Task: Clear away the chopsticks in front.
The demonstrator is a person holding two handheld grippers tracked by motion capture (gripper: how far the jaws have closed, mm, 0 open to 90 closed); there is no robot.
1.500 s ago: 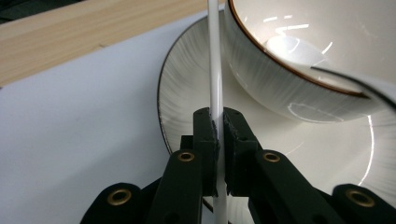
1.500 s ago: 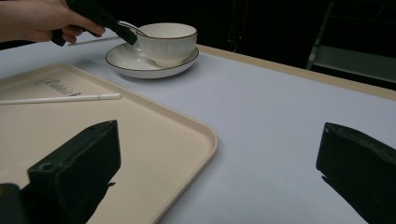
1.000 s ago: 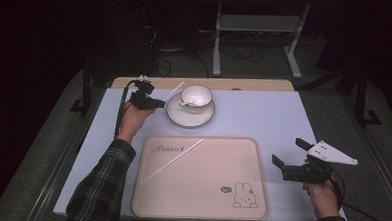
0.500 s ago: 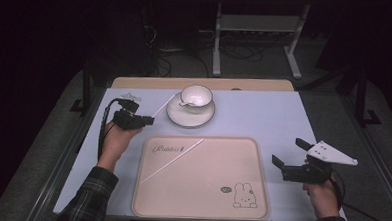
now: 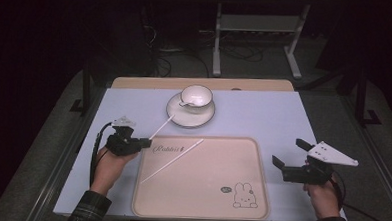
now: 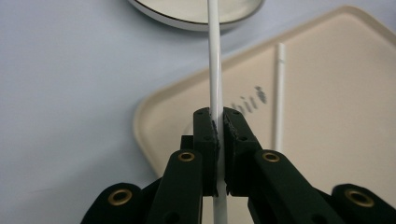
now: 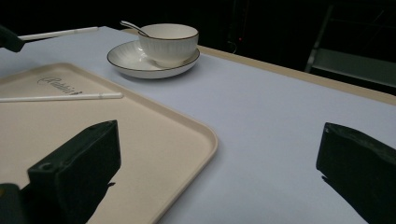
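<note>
Chopstick [image 6: 214, 56] sits pinched in your left gripper [image 6: 218, 122] at the tray's [image 5: 260, 193] left edge; lay it level beside its mate [image 5: 172, 161] on the tray. Your right gripper [image 5: 288, 159] hangs spread right of the tray.

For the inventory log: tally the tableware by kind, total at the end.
White chopsticks: 2, one on the tray, one in the left gripper
Tray: 1
Saucer: 1
Cup: 1
Spoon: 1
Total: 6
</note>
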